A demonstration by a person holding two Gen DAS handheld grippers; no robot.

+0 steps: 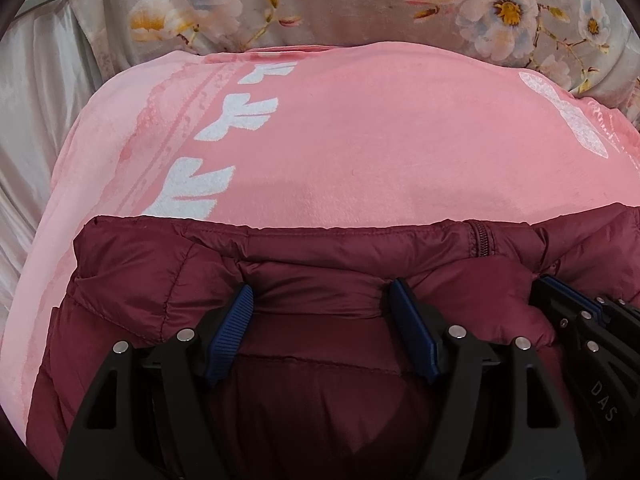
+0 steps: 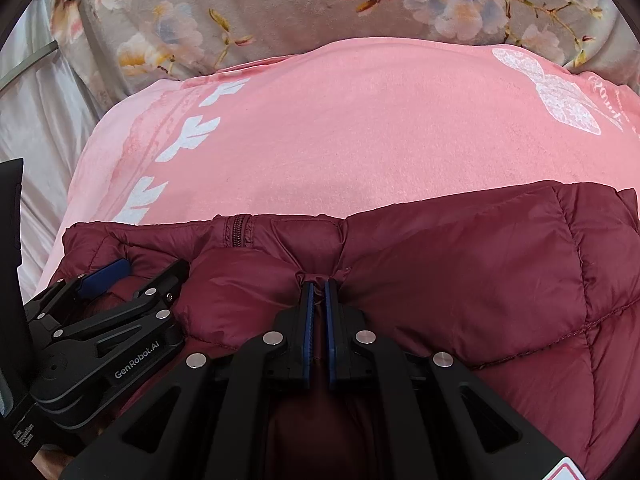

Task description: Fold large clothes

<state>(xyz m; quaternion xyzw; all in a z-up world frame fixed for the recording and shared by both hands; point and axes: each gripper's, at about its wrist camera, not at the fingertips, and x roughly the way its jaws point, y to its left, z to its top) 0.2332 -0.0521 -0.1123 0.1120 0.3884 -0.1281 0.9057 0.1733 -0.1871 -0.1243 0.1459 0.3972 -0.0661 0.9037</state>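
A maroon puffer jacket (image 2: 460,280) is spread over a pink blanket (image 2: 340,128) on a bed, near the blanket's front edge; a fold of it is pinched by the right gripper (image 2: 319,286); just beside it, the left gripper (image 1: 322,296) is held spread, pressed into the padding; a floral cover (image 1: 340,4) is seen behind.

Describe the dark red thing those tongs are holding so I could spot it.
On the pink blanket with white leaf prints lies a maroon puffer jacket, nearest the cameras. It is shiny and quilted with a zipper, unlike the matte pink and floral fabrics behind.
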